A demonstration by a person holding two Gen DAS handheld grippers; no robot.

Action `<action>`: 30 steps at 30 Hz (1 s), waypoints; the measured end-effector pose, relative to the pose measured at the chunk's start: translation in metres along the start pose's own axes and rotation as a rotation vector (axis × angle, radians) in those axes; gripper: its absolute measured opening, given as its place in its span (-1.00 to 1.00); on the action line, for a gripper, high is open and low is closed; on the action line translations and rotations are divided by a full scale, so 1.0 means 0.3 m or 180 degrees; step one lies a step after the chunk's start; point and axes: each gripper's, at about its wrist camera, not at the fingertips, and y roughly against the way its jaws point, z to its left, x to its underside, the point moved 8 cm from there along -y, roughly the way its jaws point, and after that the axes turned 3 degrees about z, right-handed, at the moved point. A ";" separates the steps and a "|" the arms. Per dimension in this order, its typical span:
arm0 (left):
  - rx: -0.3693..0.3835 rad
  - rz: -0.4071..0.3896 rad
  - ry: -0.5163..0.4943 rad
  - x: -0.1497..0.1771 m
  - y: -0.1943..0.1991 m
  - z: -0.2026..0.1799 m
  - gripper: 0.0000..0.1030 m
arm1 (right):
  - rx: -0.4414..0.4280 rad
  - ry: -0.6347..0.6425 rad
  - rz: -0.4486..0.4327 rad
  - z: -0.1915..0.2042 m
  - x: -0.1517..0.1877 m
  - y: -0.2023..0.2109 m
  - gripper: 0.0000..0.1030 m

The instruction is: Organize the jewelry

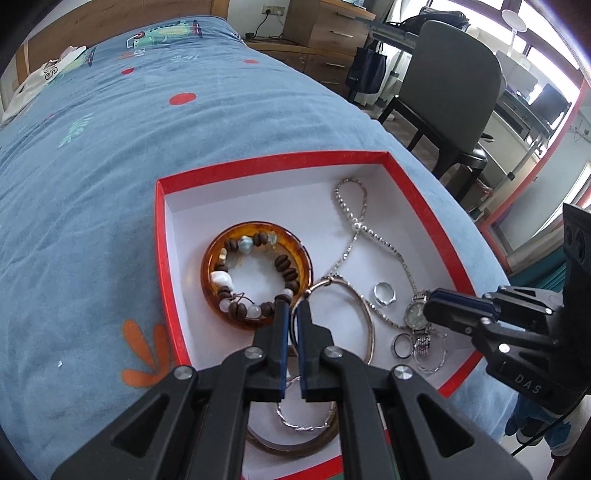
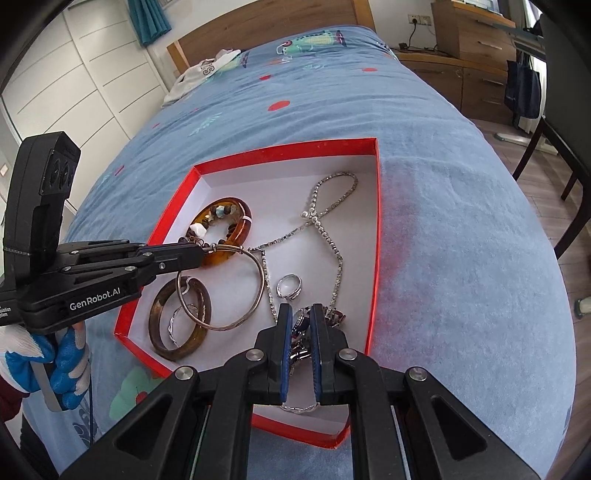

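L claw clenched on thin metal bangle rim: stiff, light, slippery. R claw grasping wristwatch: heavier, floppy band, take at case.

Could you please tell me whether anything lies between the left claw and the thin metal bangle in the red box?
Nothing visible does: the left claw is closed on the thin metal bangle at its rim, beside the amber bangle. The right claw grips the watch, apart from it.

Blue patterned bedspread, wooden headboard, white wardrobe, dark chair, wood floor
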 end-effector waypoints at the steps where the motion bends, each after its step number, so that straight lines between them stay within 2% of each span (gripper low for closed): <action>1: 0.0002 0.0007 0.0016 0.002 0.002 0.000 -0.91 | -0.0002 -0.0010 -0.0001 -0.004 -0.002 -0.001 -0.80; 7: -0.0027 0.0003 0.0043 0.024 0.043 0.008 -0.85 | 0.0025 -0.0090 -0.0029 -0.008 0.012 0.043 -0.71; 10: -0.0049 -0.0047 0.0052 0.035 0.089 0.009 -0.72 | 0.0068 -0.0081 -0.0077 0.003 0.013 0.083 -0.49; 15: -0.0083 -0.0160 0.0103 0.074 0.196 0.013 -0.57 | 0.0094 -0.0091 -0.0208 0.040 0.015 0.166 -0.41; 18: -0.0142 -0.0235 0.0151 0.110 0.270 0.028 -0.49 | 0.0085 -0.0065 -0.0292 0.095 0.026 0.220 -0.26; 20: -0.0239 -0.0306 0.0205 0.146 0.333 0.051 -0.41 | 0.0079 -0.0042 -0.0345 0.139 0.038 0.251 -0.06; 24: -0.0485 -0.0436 0.0303 0.222 0.445 0.109 -0.23 | 0.0062 -0.0032 -0.0429 0.246 0.073 0.301 0.08; 30: -0.0892 -0.0661 0.0450 0.362 0.665 0.241 0.03 | 0.0100 0.0039 -0.0553 0.417 0.119 0.384 0.46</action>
